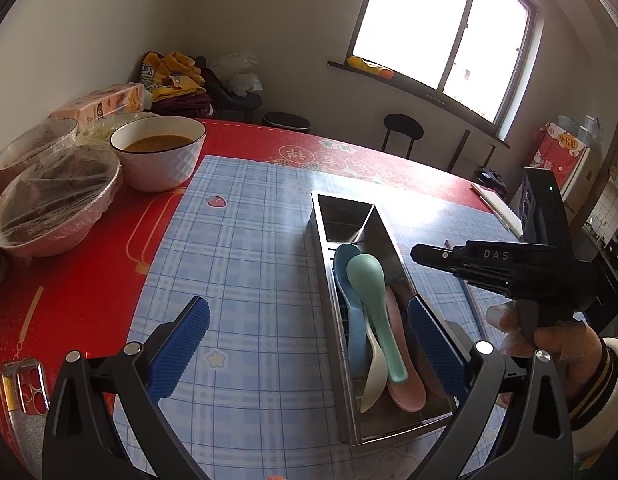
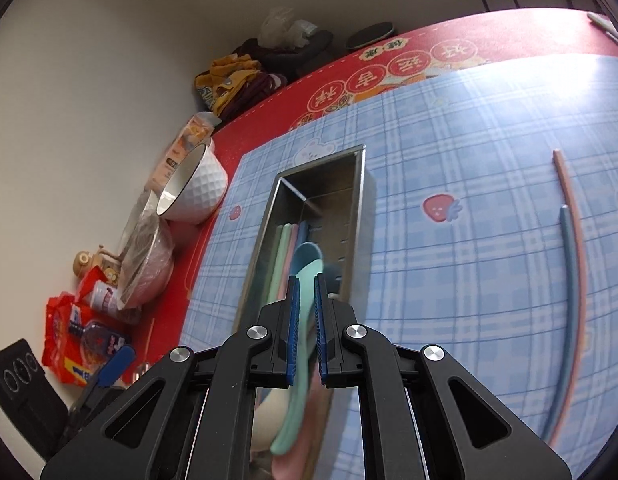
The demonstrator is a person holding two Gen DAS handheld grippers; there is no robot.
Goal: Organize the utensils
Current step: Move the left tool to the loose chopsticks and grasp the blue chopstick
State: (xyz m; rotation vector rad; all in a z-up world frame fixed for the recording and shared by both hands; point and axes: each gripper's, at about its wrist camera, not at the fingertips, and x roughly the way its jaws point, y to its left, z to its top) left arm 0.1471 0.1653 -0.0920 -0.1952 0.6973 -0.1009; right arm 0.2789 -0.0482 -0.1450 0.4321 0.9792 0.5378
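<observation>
The green spoon [image 1: 375, 312] lies in the steel utensil box [image 1: 329, 280] on top of the blue, white and pink spoons. The right gripper [image 2: 306, 332] appears closed on its handle: the step in hand is judged to be depositing this spoon. Next, open the jaws and lift clear. The left gripper [image 1: 309, 344] hangs wide open at the box's near end, empty. Two chopsticks [image 2: 569, 280] lie on the mat, right of the box

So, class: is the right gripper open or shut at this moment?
Shut. In the right wrist view the right gripper has both blue pads pressed against the green spoon over the metal utensil box.
</observation>
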